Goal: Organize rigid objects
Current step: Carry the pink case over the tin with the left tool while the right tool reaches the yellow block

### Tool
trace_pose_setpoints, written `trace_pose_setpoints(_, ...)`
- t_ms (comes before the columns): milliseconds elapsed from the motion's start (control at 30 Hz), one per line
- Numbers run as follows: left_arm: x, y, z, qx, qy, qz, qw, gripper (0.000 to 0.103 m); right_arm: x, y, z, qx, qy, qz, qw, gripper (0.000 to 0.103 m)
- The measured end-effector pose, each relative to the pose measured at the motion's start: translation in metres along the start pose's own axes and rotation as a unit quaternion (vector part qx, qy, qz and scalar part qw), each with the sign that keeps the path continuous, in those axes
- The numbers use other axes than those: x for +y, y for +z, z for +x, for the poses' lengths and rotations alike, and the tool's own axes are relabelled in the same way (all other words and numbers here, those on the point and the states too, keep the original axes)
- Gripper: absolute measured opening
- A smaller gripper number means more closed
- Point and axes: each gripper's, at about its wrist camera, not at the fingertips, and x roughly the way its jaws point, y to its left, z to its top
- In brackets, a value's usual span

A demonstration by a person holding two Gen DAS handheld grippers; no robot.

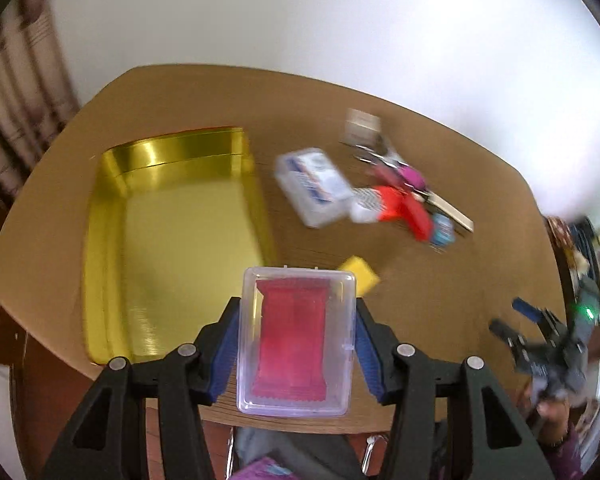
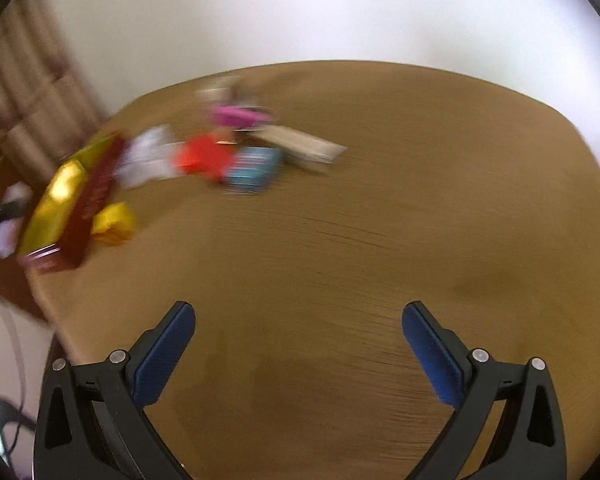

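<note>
Left wrist view: left gripper (image 1: 297, 344) is clamping the clear case (image 1: 297, 342) beside the gold tin (image 1: 172, 216), probably its destination; right gripper (image 2: 299, 354) is hanging fingers apart, empty.

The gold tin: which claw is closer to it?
Left. The left claw, gripping a clear box, sits just beside the gold tin; the open right claw is across the table.

One gold tin (image 1: 172, 240), two clear plastic cases (image 1: 298, 340) (image 1: 314, 186), one yellow block (image 1: 360, 278).
</note>
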Motion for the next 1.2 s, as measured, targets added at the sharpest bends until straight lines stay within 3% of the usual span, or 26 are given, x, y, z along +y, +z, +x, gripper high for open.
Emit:
trace_pose_setpoints(200, 0.039, 0.012, 0.021, 0.002, 0.021, -0.036, 0.9991, 0.054, 0.092, 0.027, 0.018, 0.005, 0.047, -0.102, 0.994, 0.103)
trace_pose_setpoints(400, 0.068, 0.031, 0.054, 0.001, 0.056, -0.061, 0.9966, 0.054, 0.14, 0.039, 0.043, 0.019, 0.058, -0.159, 0.985, 0.097)
trace_pose_setpoints(500, 0.075, 0.034, 0.069, 0.009, 0.067, -0.059, 0.996, 0.054, 0.15, 0.041, 0.057, 0.032, 0.054, -0.174, 0.983, 0.08)
trace_pose_setpoints(733, 0.081, 0.041, 0.084, 0.018, 0.079, -0.05, 0.9955, 0.055, 0.165, 0.05, 0.08, 0.051, 0.039, -0.194, 0.979, 0.078)
trace_pose_setpoints(900, 0.078, 0.045, 0.081, 0.001, 0.128, -0.02, 0.9915, 0.055, 0.168, 0.053, 0.092, 0.07, 0.04, -0.193, 0.978, 0.058)
trace_pose_setpoints(967, 0.08, 0.045, 0.074, -0.006, 0.111, -0.024, 0.9935, 0.055, 0.168, 0.052, 0.094, 0.077, 0.041, -0.19, 0.978, 0.052)
trace_pose_setpoints(1033, 0.083, 0.041, 0.056, -0.029, 0.094, -0.051, 0.9938, 0.055, 0.167, 0.051, 0.097, 0.086, 0.045, -0.187, 0.978, 0.033)
trace_pose_setpoints(1067, 0.084, 0.037, 0.044, -0.042, 0.088, -0.062, 0.9933, 0.055, 0.166, 0.05, 0.097, 0.089, 0.049, -0.185, 0.977, 0.028)
trace_pose_setpoints(1200, 0.087, 0.011, 0.005, -0.082, 0.091, -0.097, 0.9877, 0.055, 0.164, 0.048, 0.093, 0.084, 0.051, -0.181, 0.979, 0.028)
